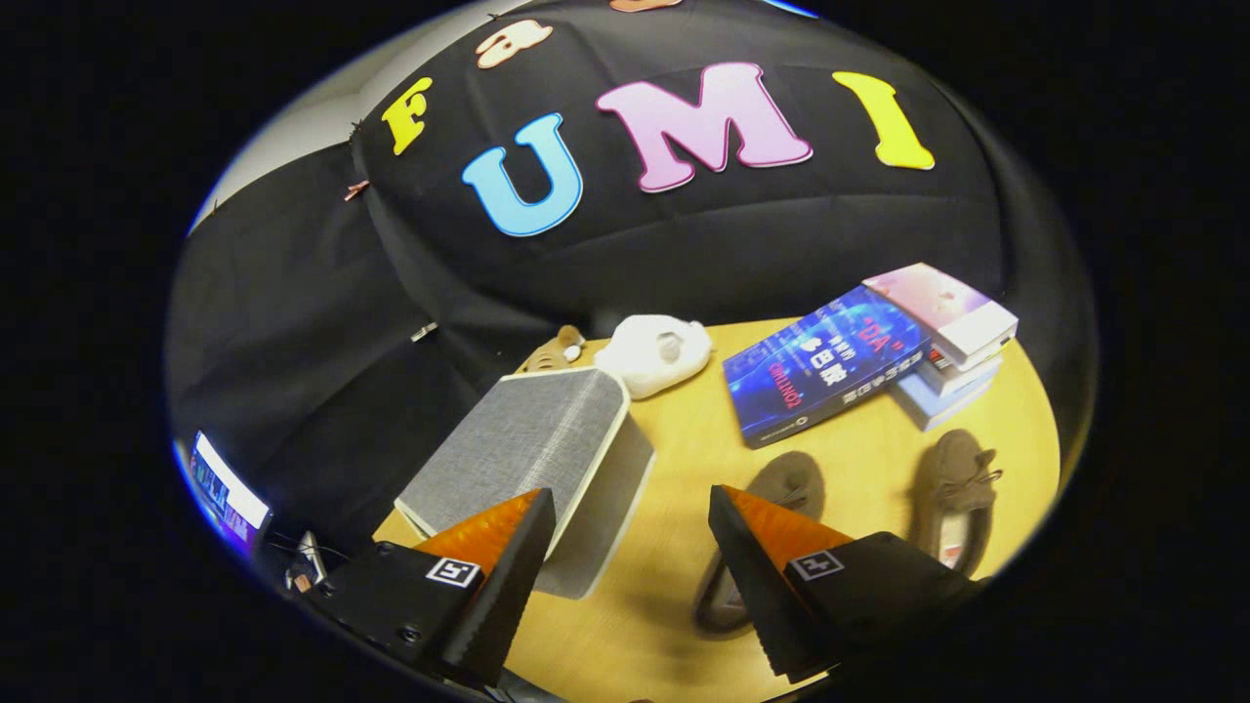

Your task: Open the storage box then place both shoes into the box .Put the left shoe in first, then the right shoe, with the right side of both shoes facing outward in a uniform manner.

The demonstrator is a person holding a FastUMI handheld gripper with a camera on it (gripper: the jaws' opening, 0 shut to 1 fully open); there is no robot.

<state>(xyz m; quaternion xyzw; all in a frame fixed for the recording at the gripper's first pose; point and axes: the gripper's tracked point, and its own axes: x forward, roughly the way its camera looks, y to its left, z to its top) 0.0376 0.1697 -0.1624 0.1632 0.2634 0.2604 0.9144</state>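
Overhead, the gripper [625,547] hung with fingers apart, empty. Just ahead sat the closed box [532,439]; two shoes [781,493] [955,493] lay beside it, one perhaps partly hidden.

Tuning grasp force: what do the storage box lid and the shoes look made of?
Storage box: lid looks like grey woven fabric, matte, with a fine weave texture; side panel paler, material unclear. Shoes: brown, soft and matte, likely suede or felt; one shows a lace bow. Gripper jaws are open, holding nothing.
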